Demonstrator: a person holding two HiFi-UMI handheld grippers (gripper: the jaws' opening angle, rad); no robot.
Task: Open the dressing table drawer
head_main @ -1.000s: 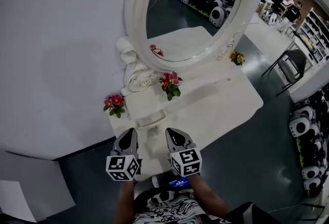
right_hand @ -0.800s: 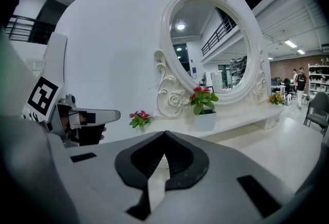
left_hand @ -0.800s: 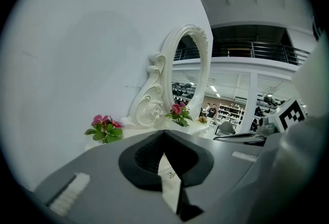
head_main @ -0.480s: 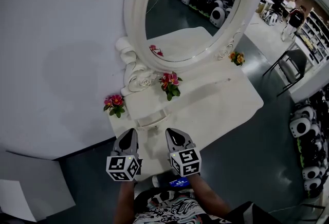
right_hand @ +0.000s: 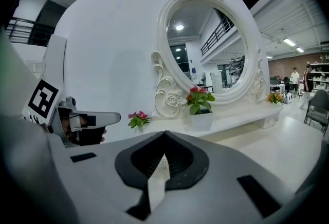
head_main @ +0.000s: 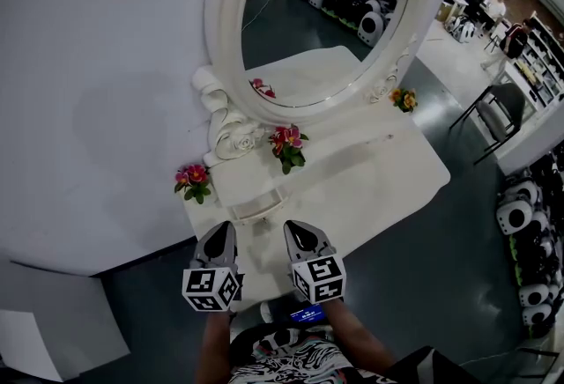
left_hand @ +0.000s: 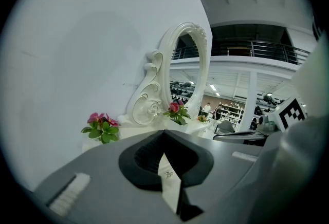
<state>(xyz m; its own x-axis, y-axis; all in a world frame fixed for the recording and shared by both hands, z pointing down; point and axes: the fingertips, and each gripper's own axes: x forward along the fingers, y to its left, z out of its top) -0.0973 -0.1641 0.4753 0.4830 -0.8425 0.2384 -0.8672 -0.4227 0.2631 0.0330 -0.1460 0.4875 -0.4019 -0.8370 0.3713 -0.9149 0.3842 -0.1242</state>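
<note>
Your left gripper [head_main: 226,227] and right gripper [head_main: 292,227] hover near the drawer [head_main: 259,208], fingers together on nothing; whether it stands open, I cannot judge.

The dressing table [head_main: 388,171] is showing a smooth, white-painted top with a soft sheen. The carved mirror frame [head_main: 220,39] is gleaming more glossily, like lacquered moulding, around clear reflective glass [head_main: 335,3]. The wall [head_main: 106,65] is looking matt and even, while the dark floor [head_main: 423,268] is looking smooth and faintly shiny. The left gripper [left_hand: 164,131] and right gripper [right_hand: 165,133] are presenting matt grey plastic shells, and their black pads [right_hand: 178,160] are looking ribbed and rubbery. The marker cubes [head_main: 211,287] are showing flat, matt black-and-white print.
</note>
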